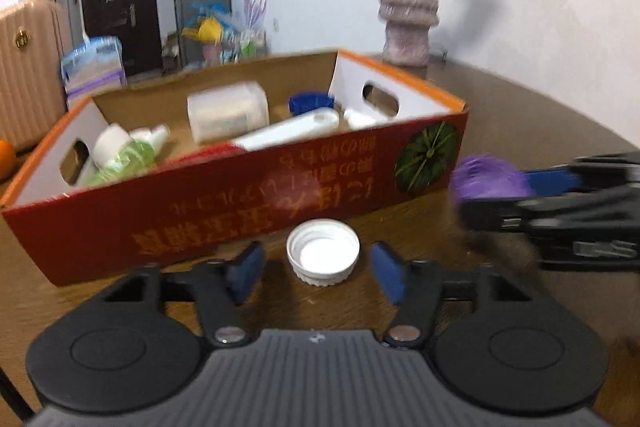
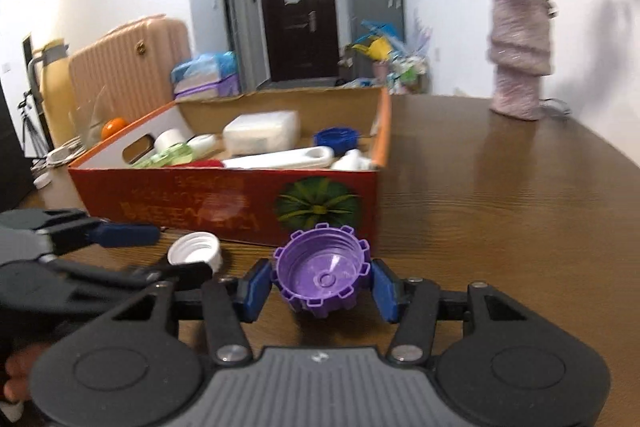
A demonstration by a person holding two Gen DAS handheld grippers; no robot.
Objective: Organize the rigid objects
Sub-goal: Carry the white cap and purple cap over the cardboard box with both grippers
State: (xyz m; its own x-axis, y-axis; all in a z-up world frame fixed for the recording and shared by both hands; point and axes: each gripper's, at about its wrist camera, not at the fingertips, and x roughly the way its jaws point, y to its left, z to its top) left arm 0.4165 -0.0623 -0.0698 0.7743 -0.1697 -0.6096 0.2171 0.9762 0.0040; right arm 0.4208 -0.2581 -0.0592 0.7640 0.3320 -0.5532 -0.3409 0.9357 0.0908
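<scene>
A white screw cap (image 1: 323, 255) lies open side up on the wooden table (image 1: 520, 131), just in front of the red cardboard box (image 1: 240, 203). My left gripper (image 1: 316, 273) is open, its blue pads on either side of the cap, apart from it. My right gripper (image 2: 322, 285) is shut on a purple toothed cap (image 2: 322, 277), held just above the table near the box's front right corner. In the left wrist view the purple cap (image 1: 490, 177) and the right gripper (image 1: 520, 193) show at the right. In the right wrist view the white cap (image 2: 195, 253) sits between the left gripper's fingers (image 2: 128, 233).
The box (image 2: 224, 203) holds a white bottle (image 1: 292, 133), a translucent tub (image 1: 228, 117), a blue cap (image 1: 311, 103), a green bottle (image 1: 124, 159) and other white items. A vase of flowers (image 1: 408, 15) stands at the back of the table (image 2: 500, 187). An orange (image 1: 6, 159) lies at the left.
</scene>
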